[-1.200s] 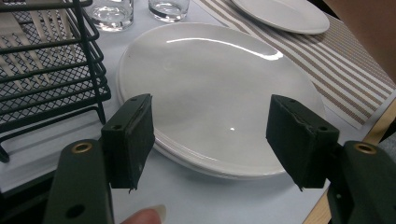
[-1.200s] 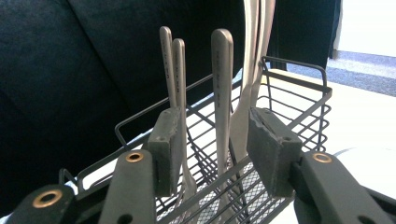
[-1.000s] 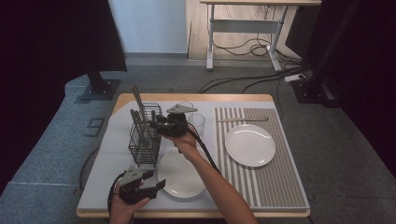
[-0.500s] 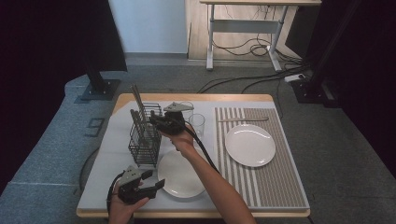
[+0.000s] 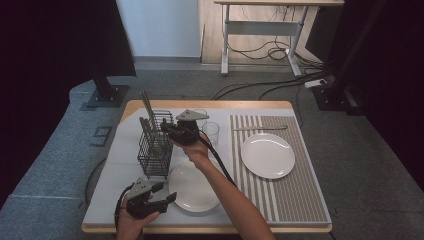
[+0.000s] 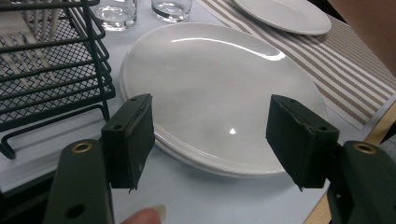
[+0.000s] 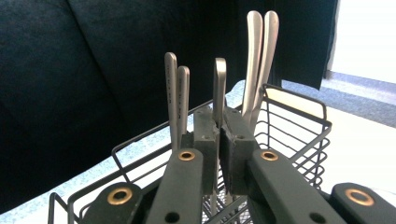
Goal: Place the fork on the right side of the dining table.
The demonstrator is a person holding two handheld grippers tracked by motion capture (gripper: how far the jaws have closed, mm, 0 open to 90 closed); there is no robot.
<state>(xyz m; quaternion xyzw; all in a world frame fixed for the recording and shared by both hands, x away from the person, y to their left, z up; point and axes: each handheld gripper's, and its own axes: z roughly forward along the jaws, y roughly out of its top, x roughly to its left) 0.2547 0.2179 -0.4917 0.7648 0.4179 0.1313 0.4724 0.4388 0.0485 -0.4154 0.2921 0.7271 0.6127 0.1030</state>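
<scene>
At the near left of the counter [image 5: 110, 200] the left gripper [image 6: 210, 135] hovers with its jaws spread wide and holding nothing, the white dinner plate [image 6: 215, 88] lying just beyond and between them beside the black wire cutlery basket [image 5: 154, 145]. Further right, over that basket, the right gripper [image 7: 219, 154] has its jaws pinched tight on the handle of one steel utensil [image 7: 220, 88], which stands upright between the pads inside the basket. Two handles [image 7: 177, 98] rise left of it and a taller pair [image 7: 259, 56] right.
</scene>
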